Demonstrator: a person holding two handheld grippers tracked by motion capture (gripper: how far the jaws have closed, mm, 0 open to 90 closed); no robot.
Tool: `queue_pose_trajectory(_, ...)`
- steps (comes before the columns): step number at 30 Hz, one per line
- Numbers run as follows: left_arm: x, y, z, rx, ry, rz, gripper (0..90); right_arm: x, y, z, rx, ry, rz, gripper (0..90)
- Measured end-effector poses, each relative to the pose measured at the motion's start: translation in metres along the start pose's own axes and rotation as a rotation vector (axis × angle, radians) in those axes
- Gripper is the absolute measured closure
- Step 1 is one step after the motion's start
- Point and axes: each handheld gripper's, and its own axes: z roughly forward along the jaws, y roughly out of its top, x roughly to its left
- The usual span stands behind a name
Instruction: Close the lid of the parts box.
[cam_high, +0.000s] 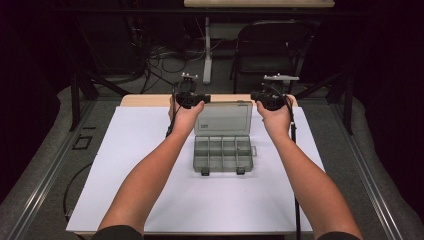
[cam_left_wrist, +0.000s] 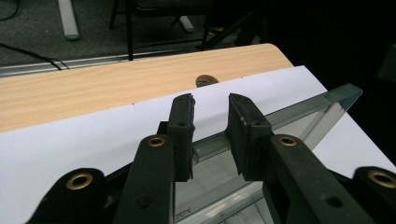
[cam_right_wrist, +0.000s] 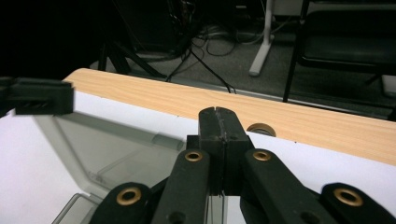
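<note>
- Where the white sheet (cam_high: 150, 190) covers the wooden table (cam_high: 145, 100), a clear plastic box (cam_high: 222, 154) lies near the middle, its lid (cam_high: 223, 118) swung up and leaning back toward the far edge.
- Inside the box, thin walls divide the tray into several compartments; two dark latches (cam_high: 205, 171) sit on its near edge.
- Left gripper (cam_left_wrist: 210, 122): held in the person's left hand (cam_high: 185, 119) at the lid's left top corner. Its jaws stand apart with a clear gap, the lid's top edge (cam_left_wrist: 280, 116) running below and between them; contact with the lid cannot be told.
- Right gripper (cam_right_wrist: 218, 140): held in the right hand (cam_high: 276, 120) at the lid's right top corner. Its jaws are pressed together with no gap; the lid passes just under them, and whether its edge is pinched cannot be told.
- In the right gripper view, the left gripper's dark body appears at the far left, beside the lid's other corner.
- Both forearms reach in from the near side, either side of the box.
- Beyond the table: a dark folding chair (cam_high: 265, 47), floor cables (cam_high: 165, 55) and a white table leg (cam_high: 207, 45).
- A round hole (cam_right_wrist: 260, 129) marks the bare wood strip beyond the sheet.
</note>
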Motion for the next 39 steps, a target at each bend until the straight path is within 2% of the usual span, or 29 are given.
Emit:
queue_pose_trajectory(3, 0.0, -0.001, -0.002, -0.003, -0.004, -0.001, 71.7, 0.0, 0.005, 0.009, 0.029, -0.008, -0.003, 90.0)
queue_pose_trajectory(5, -0.001, -0.002, -0.003, -0.002, -0.006, 0.005, 71.7, 0.002, 0.005, 0.016, 0.074, -0.005, -0.016, 90.0)
queue_pose_trajectory(8, -0.001, -0.003, -0.003, -0.008, -0.012, -0.005, 71.8, 0.003, 0.005, 0.021, 0.083, -0.003, -0.016, 90.0)
queue_pose_trajectory(16, -0.002, -0.004, -0.005, -0.01, -0.012, 0.005, 71.8, 0.004, 0.001, 0.027, 0.117, 0.014, -0.023, 90.0)
queue_pose_trajectory(29, -0.003, -0.007, -0.01, -0.009, -0.023, 0.012, 71.8, 0.01, 0.0, 0.024, 0.12, 0.042, -0.04, 90.0)
queue_pose_trajectory(33, -0.004, -0.01, -0.016, -0.005, -0.042, 0.017, 72.2, 0.015, -0.002, 0.02, 0.12, 0.056, -0.067, 90.0)
queue_pose_trajectory(39, -0.007, -0.02, -0.026, -0.009, -0.072, 0.041, 73.3, 0.014, -0.011, 0.01, 0.117, 0.089, -0.077, 90.0)
